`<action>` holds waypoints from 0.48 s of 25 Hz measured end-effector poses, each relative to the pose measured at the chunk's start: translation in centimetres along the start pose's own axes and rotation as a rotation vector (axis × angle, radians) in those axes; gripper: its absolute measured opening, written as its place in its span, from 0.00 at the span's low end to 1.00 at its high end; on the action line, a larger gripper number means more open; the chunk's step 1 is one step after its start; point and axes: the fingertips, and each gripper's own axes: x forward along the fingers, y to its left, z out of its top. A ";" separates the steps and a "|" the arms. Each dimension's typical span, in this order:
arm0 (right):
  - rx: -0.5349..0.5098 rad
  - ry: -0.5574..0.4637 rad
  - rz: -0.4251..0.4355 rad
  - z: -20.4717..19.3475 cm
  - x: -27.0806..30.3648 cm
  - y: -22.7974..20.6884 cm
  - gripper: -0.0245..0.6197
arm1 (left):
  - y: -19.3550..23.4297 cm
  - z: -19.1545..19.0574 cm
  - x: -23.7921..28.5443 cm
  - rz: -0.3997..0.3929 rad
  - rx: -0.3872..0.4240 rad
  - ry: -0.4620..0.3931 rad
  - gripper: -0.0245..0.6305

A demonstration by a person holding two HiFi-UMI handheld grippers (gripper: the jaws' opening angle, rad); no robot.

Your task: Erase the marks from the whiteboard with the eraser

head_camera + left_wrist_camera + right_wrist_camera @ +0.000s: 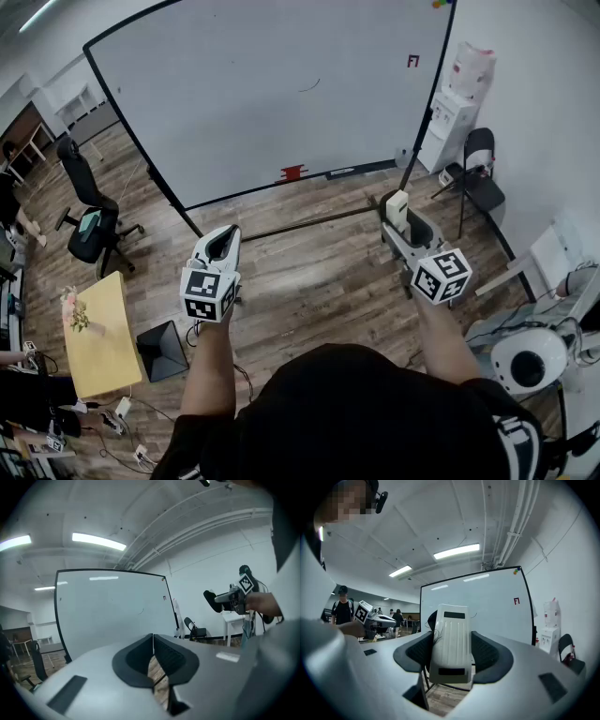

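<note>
Wood-plank flooring point(309, 272) runs under everything. At far left stands a black office chair point(89, 220), with a yellow desk point(108, 347) nearer the person. The left tool point(223, 242) has its jaws pressed together, with nothing between them. Ahead, the whiteboard point(272, 94) carries a thin curved mark point(309, 85). The right tool point(400, 212) clamps the white eraser point(397, 206), well apart from the board. A water dispenser point(452, 112) and a folding chair point(480, 178) stand at the board's right edge.
</note>
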 end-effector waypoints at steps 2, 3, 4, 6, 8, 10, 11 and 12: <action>-0.008 0.004 0.007 0.3 0.6 0.0 0.43 | 0.3 -0.3 0.3 0.007 0.010 0.001 0.06; -0.012 0.005 0.009 0.4 0.8 0.0 0.43 | 0.5 -0.4 0.4 0.009 0.012 0.000 0.06; -0.013 0.005 0.008 0.5 1.0 0.1 0.43 | 0.7 -0.4 0.5 0.009 0.013 -0.001 0.06; -0.012 0.002 -0.003 0.8 1.2 0.3 0.43 | 1.0 -0.6 0.3 0.006 0.017 -0.002 0.06; -0.003 -0.009 -0.022 1.1 1.2 0.3 0.43 | 1.1 -0.7 0.0 -0.002 0.022 -0.002 0.06; 0.006 -0.023 -0.032 1.5 1.3 0.5 0.43 | 1.3 -0.8 -0.4 -0.009 0.024 -0.008 0.05; 0.008 -0.029 -0.034 1.7 1.3 0.7 0.43 | 1.4 -0.9 -0.6 -0.013 0.024 -0.012 0.06; 0.009 -0.033 -0.035 1.8 1.4 0.9 0.43 | 1.6 -0.9 -0.8 -0.015 0.022 -0.016 0.06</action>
